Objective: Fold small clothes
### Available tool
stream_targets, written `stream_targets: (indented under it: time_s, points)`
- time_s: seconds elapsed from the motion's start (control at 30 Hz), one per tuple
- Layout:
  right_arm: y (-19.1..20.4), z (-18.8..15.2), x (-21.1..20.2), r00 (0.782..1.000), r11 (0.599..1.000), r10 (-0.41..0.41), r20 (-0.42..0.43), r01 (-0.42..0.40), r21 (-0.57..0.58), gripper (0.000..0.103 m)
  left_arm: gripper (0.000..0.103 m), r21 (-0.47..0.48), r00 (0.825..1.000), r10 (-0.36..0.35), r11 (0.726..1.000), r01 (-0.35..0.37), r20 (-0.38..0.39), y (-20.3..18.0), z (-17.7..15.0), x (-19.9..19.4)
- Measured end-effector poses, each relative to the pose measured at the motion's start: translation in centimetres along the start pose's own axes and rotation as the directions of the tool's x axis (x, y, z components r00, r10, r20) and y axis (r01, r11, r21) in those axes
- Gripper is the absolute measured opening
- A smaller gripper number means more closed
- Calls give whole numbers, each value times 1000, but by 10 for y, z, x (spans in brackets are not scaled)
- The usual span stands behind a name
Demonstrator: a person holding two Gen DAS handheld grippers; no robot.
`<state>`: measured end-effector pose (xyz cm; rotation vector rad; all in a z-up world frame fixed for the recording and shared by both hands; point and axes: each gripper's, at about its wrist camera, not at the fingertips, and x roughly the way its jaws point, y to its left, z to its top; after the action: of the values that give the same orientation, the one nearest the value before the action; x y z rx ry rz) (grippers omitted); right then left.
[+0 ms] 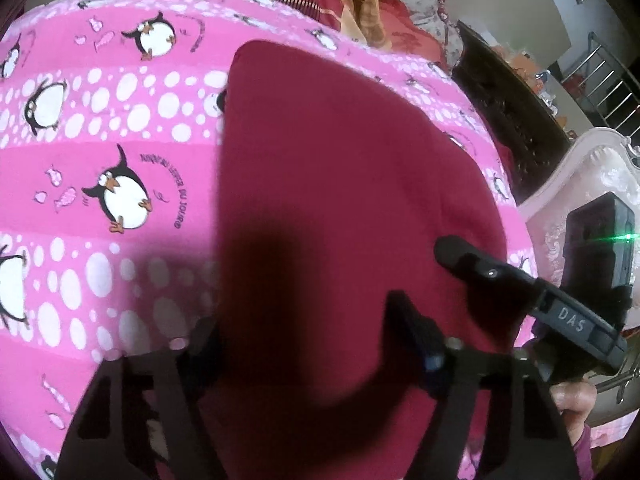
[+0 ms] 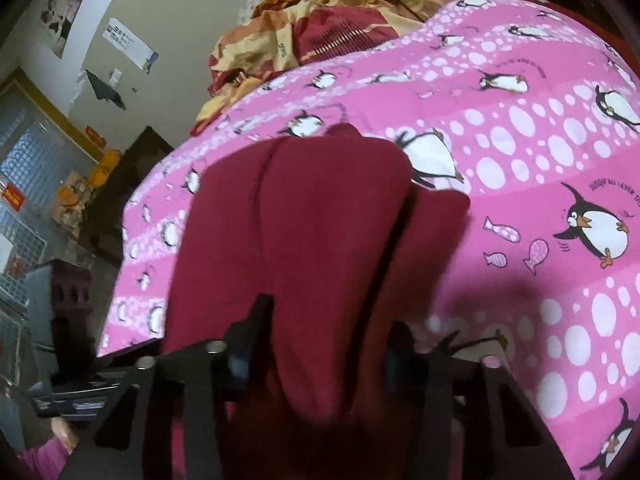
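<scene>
The dark red garment [image 1: 340,184] lies on the penguin-print bed cover [image 1: 100,152], centre frame, seemingly doubled over but not squared, with the left gripper [image 1: 304,344] and right gripper [image 2: 320,340] both open astride its near edge, folds remaining.

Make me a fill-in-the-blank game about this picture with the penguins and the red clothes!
1. The bed cover is pink and printed with white dots, little fish and ____.
2. The garment lying on the cover is dark ____.
3. In the left wrist view, the right gripper comes in from the ____ side of the picture.
4. The crumpled red and ____ cloth lies at the far end of the bed.

Missing words: penguins; red; right; yellow
</scene>
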<state>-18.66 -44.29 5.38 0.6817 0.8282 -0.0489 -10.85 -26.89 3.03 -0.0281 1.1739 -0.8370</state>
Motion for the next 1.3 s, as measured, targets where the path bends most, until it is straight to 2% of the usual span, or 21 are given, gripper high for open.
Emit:
stream_targets:
  time_s: [0.03,0.13,0.23,0.37,0.43,0.53,0.57,0.63,0.73,0.8,0.9,0.93,0.97,1.03,1.1,1.13,1.2,1.3]
  points:
    - [5,0,-5,1000,1000,14,-1,-14,1,44,56,-5,1000,-10,1000,10,4,0,0,-8]
    - [21,-2,-14,998,998,65,-4,-65,15,44,52,-22,999,-31,999,31,9,2,1,-31]
    - [43,-8,-16,990,990,137,-31,-136,29,44,52,3,999,4,1000,-4,38,3,-7,-65]
    - [71,-28,-9,982,986,167,-89,-167,5,45,52,18,996,89,996,-89,6,13,-25,-99]
    - [77,-44,4,984,991,130,-120,-130,6,51,52,8,993,119,993,-119,-4,24,-39,-102]
    - [77,-63,23,981,1000,-6,-195,3,-13,57,58,-16,982,175,984,-176,-67,45,-59,-89]
    - [80,-68,19,984,999,-34,-177,27,-39,61,60,-25,979,190,981,-192,-69,50,-64,-88]
    - [90,-71,2,987,993,-83,-137,71,-95,61,64,-30,978,210,977,-210,-20,53,-71,-97]
    - [115,-67,-26,984,965,-170,-47,156,-209,61,69,-3,957,285,958,-285,59,51,-76,-113]
    - [133,-70,-38,991,957,-131,-25,120,-264,61,71,2,945,310,950,-312,101,49,-77,-120]
    - [152,-76,-35,996,947,-70,-52,50,-316,58,72,2,929,345,937,-349,136,45,-80,-123]
    - [160,-84,-28,994,933,-89,-58,63,-354,49,72,2,924,354,934,-358,142,43,-80,-123]
    - [161,-90,-22,990,923,-126,-59,95,-374,45,72,3,920,362,930,-367,147,42,-81,-123]
    - [151,-101,-6,975,916,-203,-84,159,-368,44,72,14,909,381,921,-388,168,40,-85,-127]
    - [136,-105,4,964,921,-241,-109,191,-340,44,73,21,893,405,909,-417,196,37,-90,-133]
    - [125,-106,9,961,927,-245,-128,193,-322,44,76,23,890,408,907,-421,205,36,-92,-135]
    - [116,-108,6,968,945,-216,-128,175,-277,44,81,19,887,403,909,-417,226,35,-96,-141]
    - [118,-107,3,967,941,-222,-125,179,-286,44,82,8,875,405,907,-422,263,32,-98,-149]
